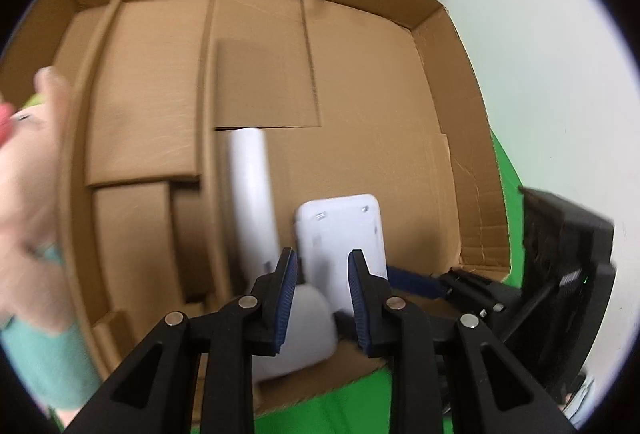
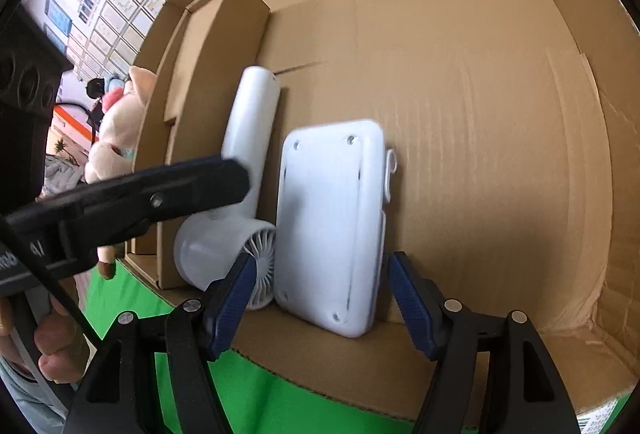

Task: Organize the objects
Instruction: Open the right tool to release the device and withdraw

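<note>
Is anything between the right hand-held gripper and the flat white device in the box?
Nothing visible. The right hand-held gripper is open, with the white device directly ahead of its fingers. The handheld fan lies to the device's left, outside that path.

A green tabletop [image 2: 280,390] shows along the lower edge of the right wrist view and at lower right in the left wrist view. Directly on it sits an open cardboard box [image 2: 500,113], filling most of both frames, its near edge overhanging the green in the lower centre.
</note>
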The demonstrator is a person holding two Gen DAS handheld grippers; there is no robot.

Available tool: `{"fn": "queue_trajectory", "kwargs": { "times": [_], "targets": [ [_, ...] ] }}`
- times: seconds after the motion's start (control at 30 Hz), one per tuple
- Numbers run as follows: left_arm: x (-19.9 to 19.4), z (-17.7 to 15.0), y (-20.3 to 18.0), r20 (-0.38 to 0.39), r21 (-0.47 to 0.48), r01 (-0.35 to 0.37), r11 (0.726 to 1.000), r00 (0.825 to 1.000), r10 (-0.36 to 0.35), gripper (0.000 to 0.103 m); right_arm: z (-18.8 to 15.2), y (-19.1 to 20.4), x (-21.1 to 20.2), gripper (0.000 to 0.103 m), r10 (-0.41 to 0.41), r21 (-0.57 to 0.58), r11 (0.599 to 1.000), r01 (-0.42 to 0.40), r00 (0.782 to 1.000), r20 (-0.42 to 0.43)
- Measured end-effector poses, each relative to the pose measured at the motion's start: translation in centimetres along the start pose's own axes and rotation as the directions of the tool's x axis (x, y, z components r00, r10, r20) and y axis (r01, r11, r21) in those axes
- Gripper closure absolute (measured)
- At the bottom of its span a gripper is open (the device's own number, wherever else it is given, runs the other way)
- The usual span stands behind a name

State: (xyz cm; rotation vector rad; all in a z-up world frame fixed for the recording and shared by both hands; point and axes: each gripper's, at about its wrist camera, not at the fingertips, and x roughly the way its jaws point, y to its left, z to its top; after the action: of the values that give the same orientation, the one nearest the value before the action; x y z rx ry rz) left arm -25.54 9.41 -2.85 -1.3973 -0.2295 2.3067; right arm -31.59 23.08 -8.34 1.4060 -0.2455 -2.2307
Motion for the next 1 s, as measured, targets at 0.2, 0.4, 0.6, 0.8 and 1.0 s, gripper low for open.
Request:
{"fn": "queue_trajectory", "kwargs": {
  "times": [0.2,0.4,0.6,0.8,1.0],
  "targets": [
    [-3.0,-2.2,0.1,0.119,0.041,-0.087,0.995,0.990,0.082,0.077,-1.2,1.7,-2.9,0.027,-0.092,-0.043,0.994,0.098,0.987,0.130],
    [-7.8,-5.8,-1.3,0.412,-0.003,-0.311,0.950,0.866,0.285,0.020,-4.4,4.4,-6.0,0.001,-0.214,-0.091,0.964,0.249,0.934,0.287],
    [-11.0,-9.2,-3.1,0.542,-0.014,-0.398,0.917,0.768,0.341,0.020,-8.1,5.4,-9.5,0.001,-0.277,-0.050,0.946,0.319,0.880,0.386],
    [-12.2,-11.5,-3.3,0.552,-0.049,-0.395,0.918,0.755,0.354,0.020,-11.3,5.6,-12.7,0.001,-0.311,-0.013,0.936,0.352,0.844,0.437],
    [-12.9,-13.2,-3.7,0.567,-0.056,-0.416,0.908,0.735,0.372,0.020,-13.4,6.2,-13.4,0.001,-0.297,-0.035,0.937,0.347,0.846,0.442]
  ]
}}
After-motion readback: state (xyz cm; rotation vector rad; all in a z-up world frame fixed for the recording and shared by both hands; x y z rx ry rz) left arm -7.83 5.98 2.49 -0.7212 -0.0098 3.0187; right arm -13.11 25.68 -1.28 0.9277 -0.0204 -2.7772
